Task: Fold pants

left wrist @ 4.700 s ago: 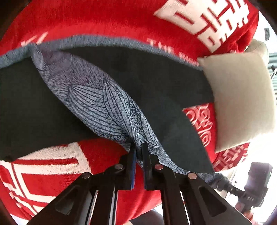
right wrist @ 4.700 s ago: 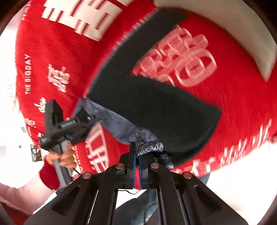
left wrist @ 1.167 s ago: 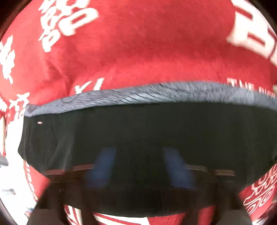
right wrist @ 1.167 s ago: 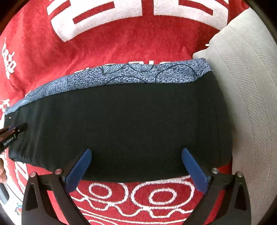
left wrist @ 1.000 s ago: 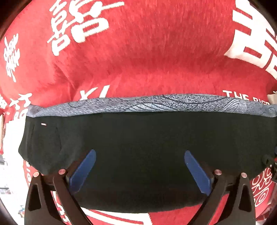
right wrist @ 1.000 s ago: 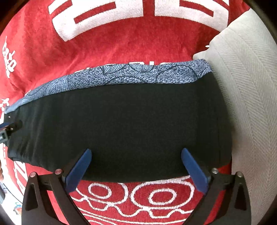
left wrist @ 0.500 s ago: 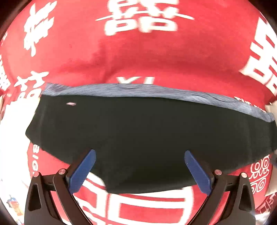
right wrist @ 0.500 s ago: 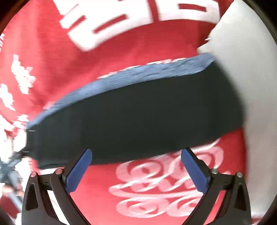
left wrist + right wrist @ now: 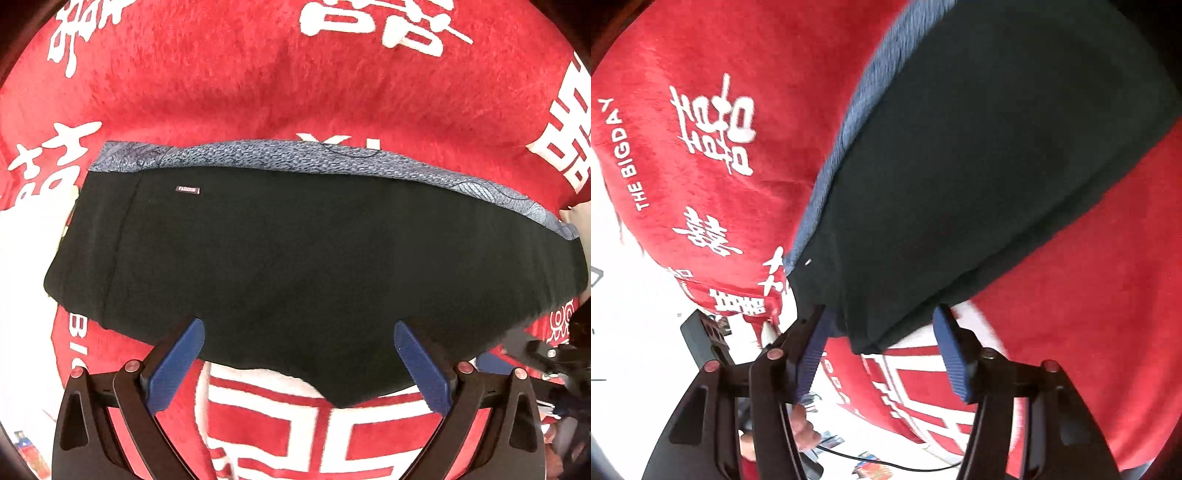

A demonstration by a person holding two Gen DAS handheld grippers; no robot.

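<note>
- Black fabric dominates both views: we find the pants lying flat on the red blanket, doubled lengthwise, with a strip of blue-grey patterned cloth showing along the far edge.
- We judge the first fold done (one leg over the other, edges roughly aligned); the crosswise folds that would shorten the long strip look still to be made.
- Left gripper: fingers spread wide, hovering over the near edge of the pants with nothing between them.
- Right gripper: its jaws have just been closing but have not met; the near corner of the pants sits in the gap, and we see no pad pressing on it, so we record no grip yet.
- We read this as the start of the next fold, taken from the waist end (a guess from the corner being straddled).
- Left wrist view only: the whole outline of the folded pants, a small label near one end, and the pale pillow edge at the far right.
- Right wrist view only: the corner between the jaws, the blanket's edge hanging over a white floor, and part of a hand below the gripper.
</note>
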